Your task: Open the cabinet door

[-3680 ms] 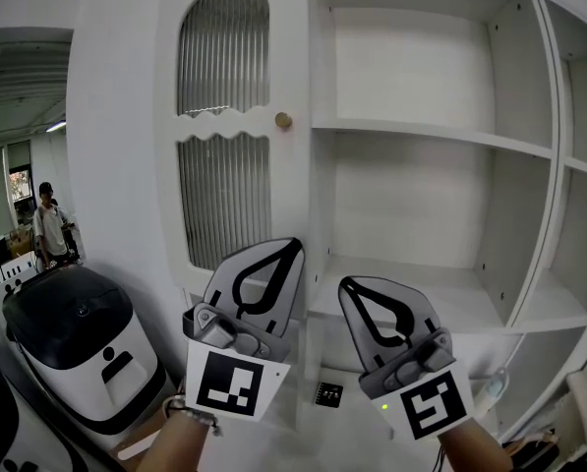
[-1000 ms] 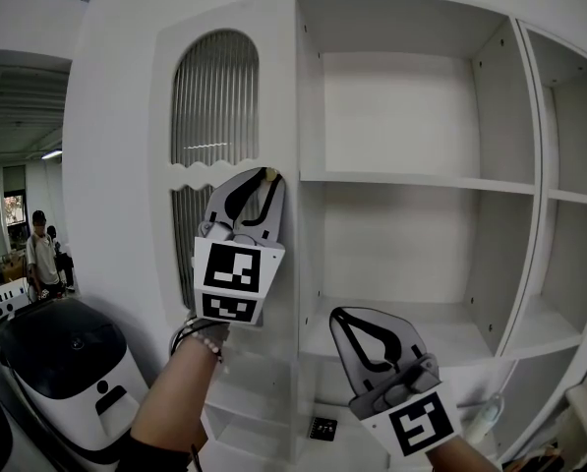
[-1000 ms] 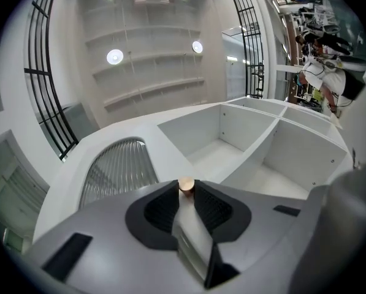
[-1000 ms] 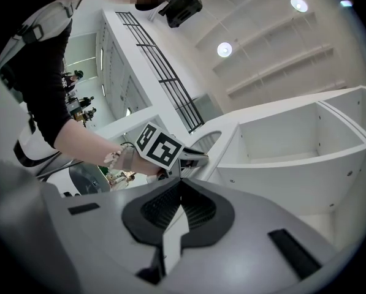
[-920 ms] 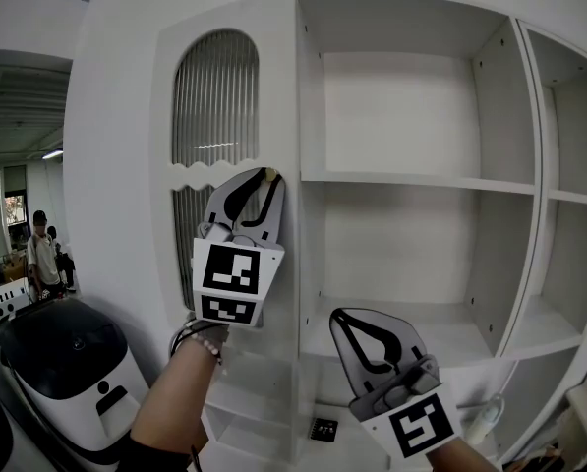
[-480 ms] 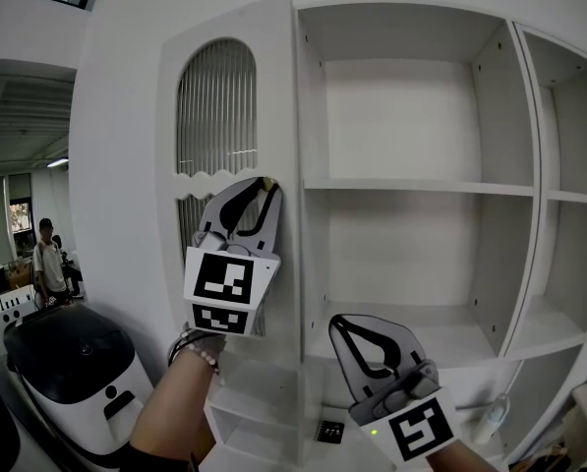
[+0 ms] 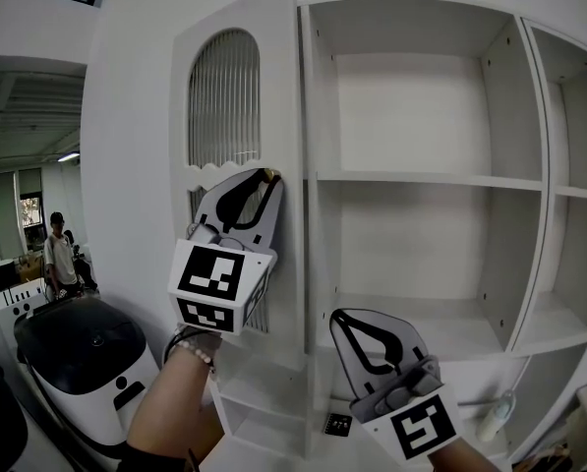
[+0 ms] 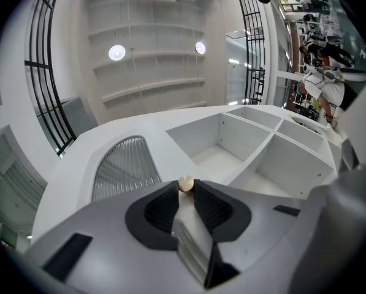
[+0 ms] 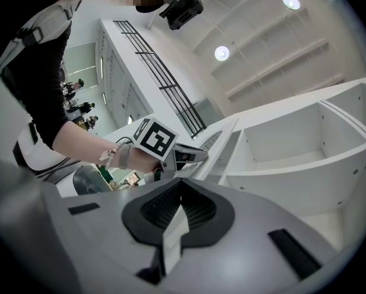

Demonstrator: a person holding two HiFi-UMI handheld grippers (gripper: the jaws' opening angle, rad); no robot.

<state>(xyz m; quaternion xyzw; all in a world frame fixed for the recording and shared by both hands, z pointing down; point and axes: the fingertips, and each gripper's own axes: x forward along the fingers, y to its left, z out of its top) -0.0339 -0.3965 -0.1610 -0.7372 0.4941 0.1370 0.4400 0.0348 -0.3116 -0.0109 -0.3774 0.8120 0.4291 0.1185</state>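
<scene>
- The right hand-held gripper is nearest and lowest, its dark ribbed jaws pressed together with nothing between them, well below the door's knob.
- Further up, the left hand-held gripper has its jaws narrowly parted and clamped on the small round tan knob right at their tips.
- The knob sits at mid-height near the free right edge of the cabinet door. The door is a smooth white panel angled out from the cabinet, with an arched ribbed glass pane and a scalloped crossbar.
- Beyond it are plain white shelves, flat and square-edged.
</scene>
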